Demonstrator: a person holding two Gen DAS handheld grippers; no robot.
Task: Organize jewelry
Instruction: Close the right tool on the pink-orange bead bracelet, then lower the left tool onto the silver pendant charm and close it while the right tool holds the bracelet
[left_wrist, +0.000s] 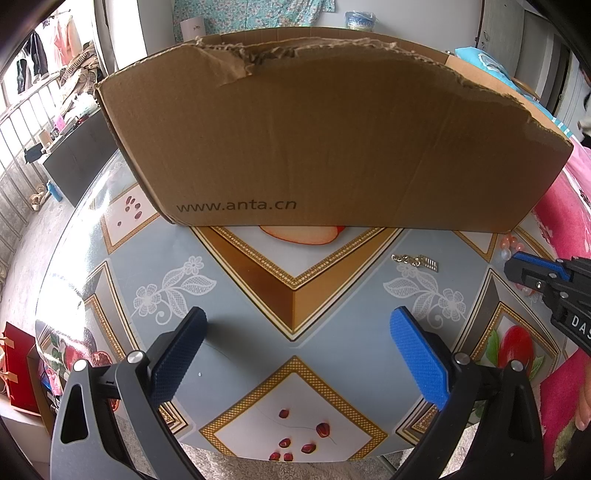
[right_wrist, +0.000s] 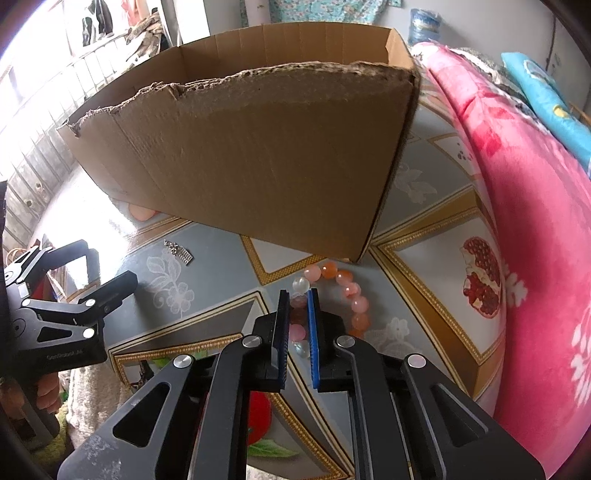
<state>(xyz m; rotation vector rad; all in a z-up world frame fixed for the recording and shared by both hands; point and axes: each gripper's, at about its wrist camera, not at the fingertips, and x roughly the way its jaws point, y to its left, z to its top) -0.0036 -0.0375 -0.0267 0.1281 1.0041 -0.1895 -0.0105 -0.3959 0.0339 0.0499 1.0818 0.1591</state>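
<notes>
- The right hand-held gripper (right_wrist: 297, 295) points steeply down at the worktop (right_wrist: 207, 258) in the lower centre of its own view. Its two fingers are drawn in to a narrow gap, with the near side of the bead bracelet (right_wrist: 351, 291) between the pads.
- Whether the pads actually press on a bead is hard to tell, since the fingers hide the contact.
- The bracelet, of orange, pink and pale beads, lies just in front of the lower right corner of the cardboard box (right_wrist: 258, 155).
- The left hand-held gripper (left_wrist: 295, 325) sits at the bottom of its view, tilted down, fingers spread wide with nothing between them, only bare worktop.
- A small metal chain piece (left_wrist: 417, 261) lies on the worktop, right of centre in the left view, between the box and the left gripper.
- The box (left_wrist: 314, 147) has a torn upper edge and stands open on top.
- The worktop has a glossy patterned cover of grey, gold borders, lace flowers and pomegranates.
- A pink floral blanket (right_wrist: 535, 221) fills the right of the right view; a window railing (left_wrist: 22, 122) and hung clothes show at the upper left.
</notes>
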